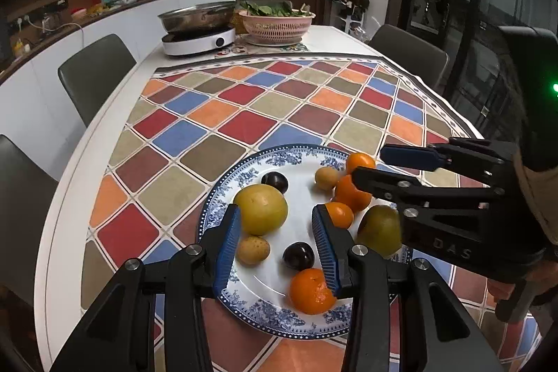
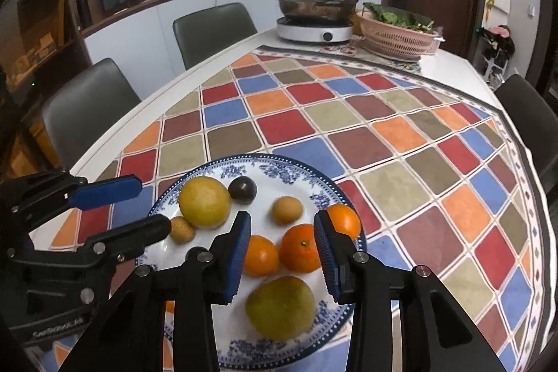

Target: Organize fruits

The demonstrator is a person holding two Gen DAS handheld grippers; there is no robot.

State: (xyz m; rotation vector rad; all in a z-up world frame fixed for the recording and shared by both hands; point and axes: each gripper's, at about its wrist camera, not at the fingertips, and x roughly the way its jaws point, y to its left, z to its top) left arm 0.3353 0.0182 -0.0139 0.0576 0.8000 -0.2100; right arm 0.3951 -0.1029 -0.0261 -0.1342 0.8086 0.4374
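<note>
A blue-and-white patterned plate (image 1: 223,194) (image 2: 279,162) on the checked tablecloth holds several fruits. There is a large yellow fruit (image 1: 261,208) (image 2: 204,206), a greenish one (image 1: 378,229) (image 2: 280,307), several oranges (image 1: 311,291) (image 2: 300,248), two dark plums (image 1: 298,255) (image 2: 243,190) and two small tan fruits (image 1: 254,250) (image 2: 286,210). My left gripper (image 1: 276,210) (image 2: 155,205) hovers open over the plate's near left side, above a plum and a tan fruit. My right gripper (image 2: 282,215) (image 1: 368,162) hangs open over the oranges on the right side. Neither holds anything.
At the table's far end stand an induction cooker with a steel pan (image 1: 197,30) (image 2: 315,20) and a pink basket of greens (image 1: 277,21) (image 2: 397,35). Dark chairs (image 1: 94,72) (image 2: 212,30) line the left side; another (image 1: 408,53) is far right.
</note>
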